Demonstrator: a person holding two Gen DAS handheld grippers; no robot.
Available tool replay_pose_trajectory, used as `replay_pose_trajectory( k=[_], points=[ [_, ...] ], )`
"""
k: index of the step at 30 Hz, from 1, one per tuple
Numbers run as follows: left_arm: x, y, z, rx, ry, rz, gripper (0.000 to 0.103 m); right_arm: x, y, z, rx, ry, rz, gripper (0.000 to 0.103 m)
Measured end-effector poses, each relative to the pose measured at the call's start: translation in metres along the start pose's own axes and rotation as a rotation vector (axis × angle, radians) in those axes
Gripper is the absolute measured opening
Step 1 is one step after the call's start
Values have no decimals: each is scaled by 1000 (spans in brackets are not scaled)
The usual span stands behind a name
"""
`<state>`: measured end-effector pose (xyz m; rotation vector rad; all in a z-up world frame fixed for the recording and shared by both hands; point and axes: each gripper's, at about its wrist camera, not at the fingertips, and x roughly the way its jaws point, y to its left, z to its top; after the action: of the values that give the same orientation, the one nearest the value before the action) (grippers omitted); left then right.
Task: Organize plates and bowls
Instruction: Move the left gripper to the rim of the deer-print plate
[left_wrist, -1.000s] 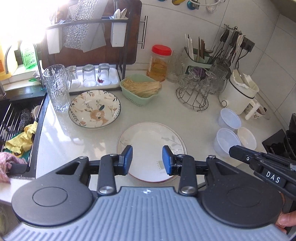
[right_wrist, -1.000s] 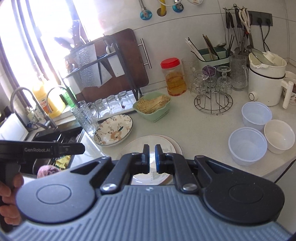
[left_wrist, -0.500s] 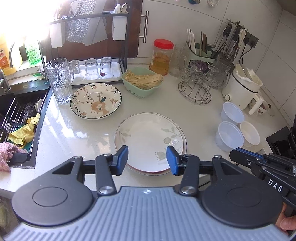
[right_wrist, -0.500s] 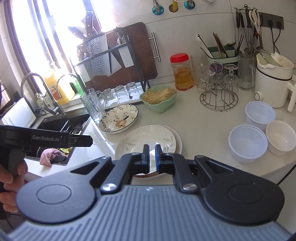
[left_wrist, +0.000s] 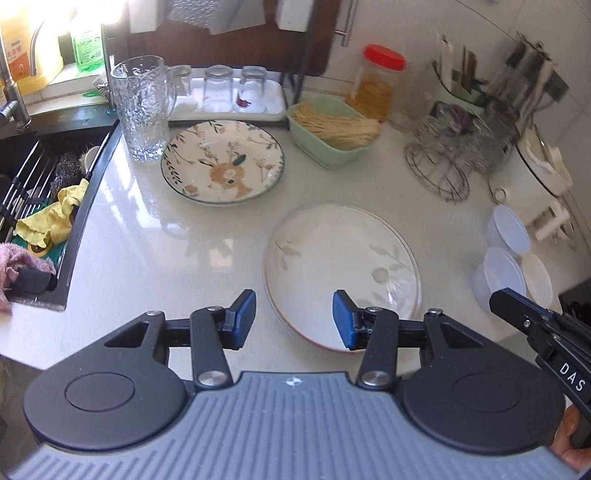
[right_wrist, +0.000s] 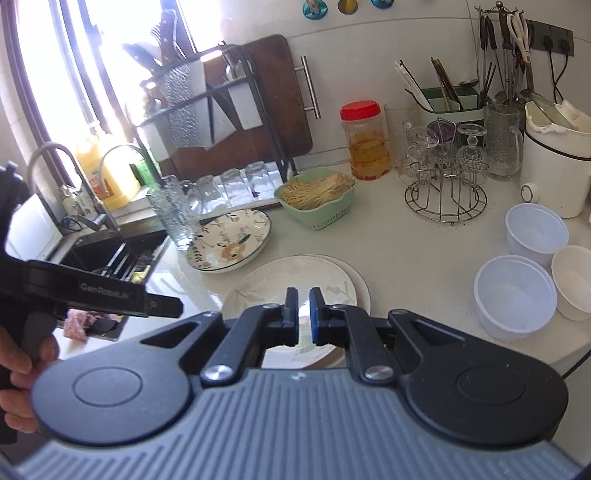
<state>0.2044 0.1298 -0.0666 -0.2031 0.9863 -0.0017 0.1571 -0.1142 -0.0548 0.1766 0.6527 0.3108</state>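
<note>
Right at 12 o'clock off the left gripper (left_wrist: 293, 317), jaws just widened and empty, sits the white plate (left_wrist: 341, 273), deer plate (left_wrist: 222, 161) at 11; right gripper (right_wrist: 303, 315) pressed together.

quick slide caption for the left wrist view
Open left gripper above the white plate's near rim, deer plate behind.

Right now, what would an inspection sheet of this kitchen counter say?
Surface: white counter, sunlit.
Job's things: white plates stacked; deer plate beside them; three bowls grouped at right.
Clutter: green basket, red-lidded jar, glass pitcher, wire glass rack, white cooker.
Grippers: left gripper open above plate stack, empty; right gripper shut, empty.
Cables: plugs on wall.
Surroundings: sink with cloths.
</note>
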Motion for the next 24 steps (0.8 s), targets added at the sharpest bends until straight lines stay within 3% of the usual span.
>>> replay_pose_trajectory(
  k=[5,13,24],
  points=[
    [25,25,29,-8,-4,55,52,38,10,15,-25,16,12,11],
    [52,63,66,-57,-18,79,53,88,30,40,-9,39,41,11],
    [83,111,98,-118,-34,60,55,159,62,62,-4,98,103,11]
  ],
)
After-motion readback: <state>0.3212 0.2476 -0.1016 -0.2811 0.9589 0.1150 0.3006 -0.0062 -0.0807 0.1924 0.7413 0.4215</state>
